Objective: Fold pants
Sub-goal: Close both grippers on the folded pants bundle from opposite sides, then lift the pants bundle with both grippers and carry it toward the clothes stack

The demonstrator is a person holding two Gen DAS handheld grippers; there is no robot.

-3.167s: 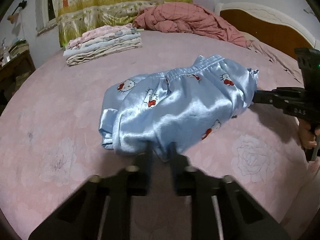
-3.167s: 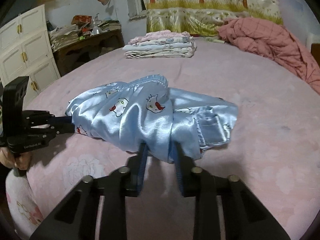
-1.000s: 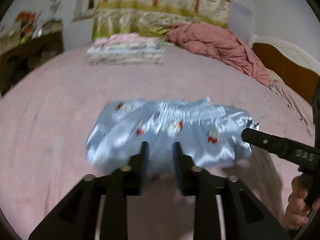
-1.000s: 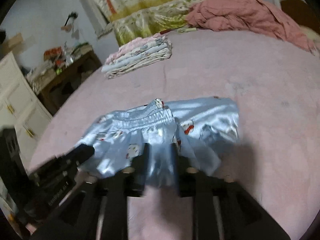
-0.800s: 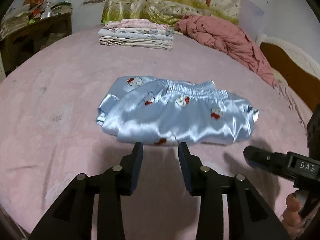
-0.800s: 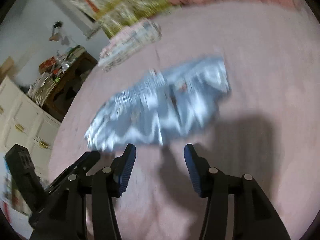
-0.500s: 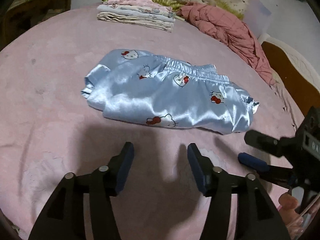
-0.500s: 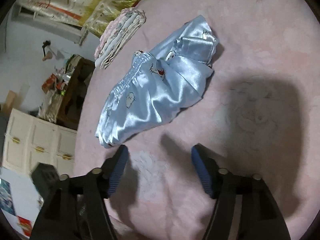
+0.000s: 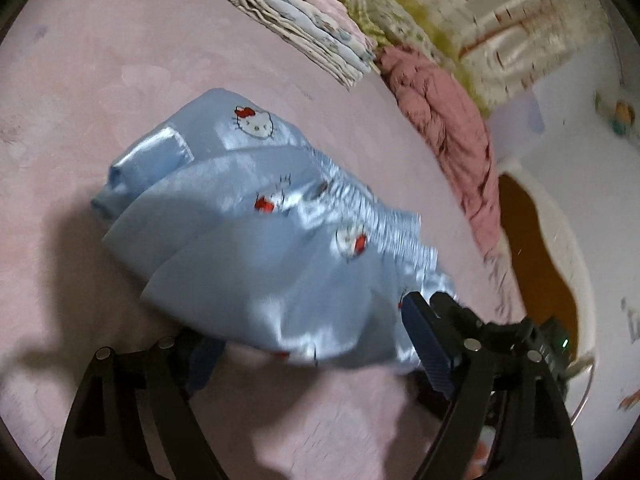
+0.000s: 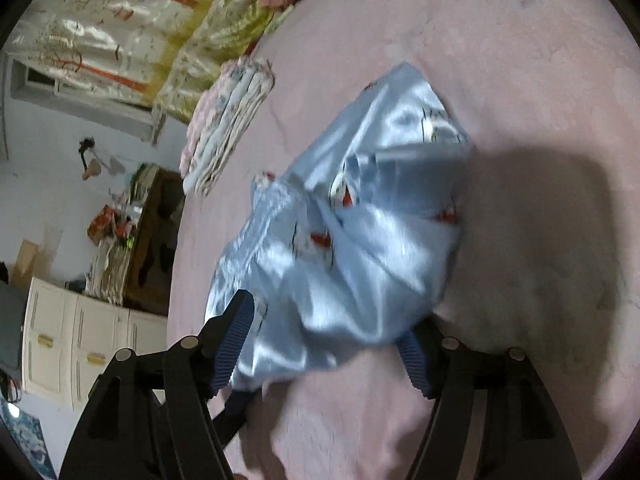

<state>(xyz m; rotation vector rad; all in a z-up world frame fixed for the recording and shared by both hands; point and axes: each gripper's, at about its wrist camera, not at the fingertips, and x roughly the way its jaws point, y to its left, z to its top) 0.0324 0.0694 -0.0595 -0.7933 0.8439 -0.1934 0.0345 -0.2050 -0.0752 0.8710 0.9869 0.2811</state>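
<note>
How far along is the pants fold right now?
Done: the blue satin pants lie in a compact folded bundle on the pink bedspread. In hand: both hand-held grippers, left and right, straddle its near edge, jaws open, just widened. Left: likely moving it to the folded stack.

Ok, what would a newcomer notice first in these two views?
The shiny blue pants with cartoon cats, folded in a bundle mid-bed on the pink bedspread. Both tongs, left and right, have just been opening and straddle its near edge, open. Behind lies a stack of folded clothes.
</note>
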